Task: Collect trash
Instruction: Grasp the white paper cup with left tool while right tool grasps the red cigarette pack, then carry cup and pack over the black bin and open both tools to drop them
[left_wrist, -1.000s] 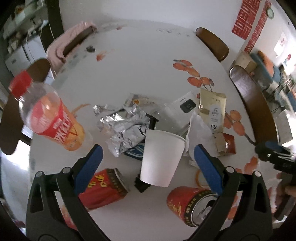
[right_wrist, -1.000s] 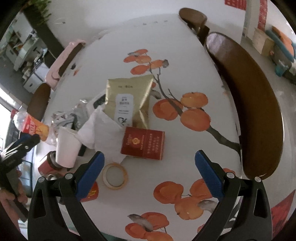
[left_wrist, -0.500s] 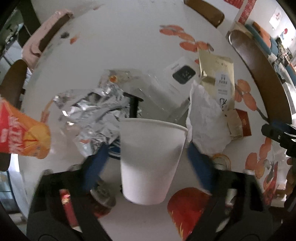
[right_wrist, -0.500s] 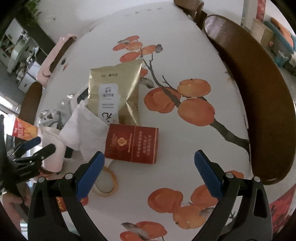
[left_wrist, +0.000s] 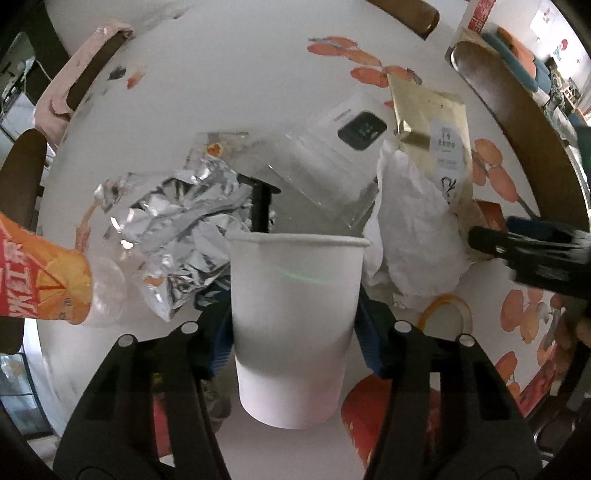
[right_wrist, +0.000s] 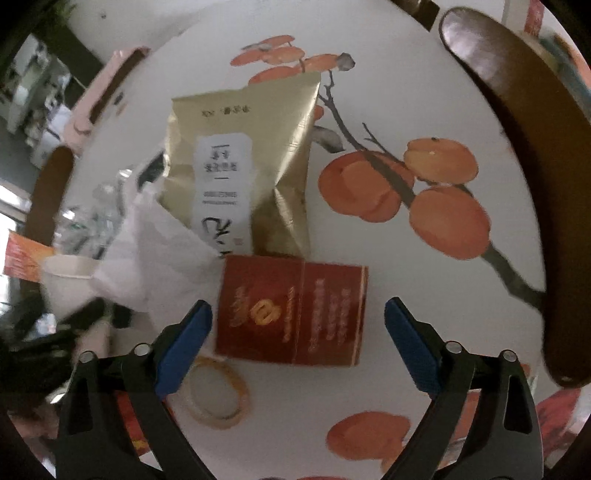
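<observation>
Cup (left_wrist: 295, 314) upright, mouth up | left tool (left_wrist: 293, 332) clamped on it | right tool (right_wrist: 297, 332) apart over red box (right_wrist: 291, 314)

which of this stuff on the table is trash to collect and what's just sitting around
Trash to collect:
- paper cup, between the left gripper fingers
- red box, ahead of the open right gripper
- gold pouch
- crumpled foil
- tissue
- red can
- bottle

Just there:
- tape roll
- chair
- pink cloth

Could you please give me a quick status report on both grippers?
Left gripper around white paper cup, contact unclear. Right gripper open over red box. Crumpled tissue alongside.
</observation>
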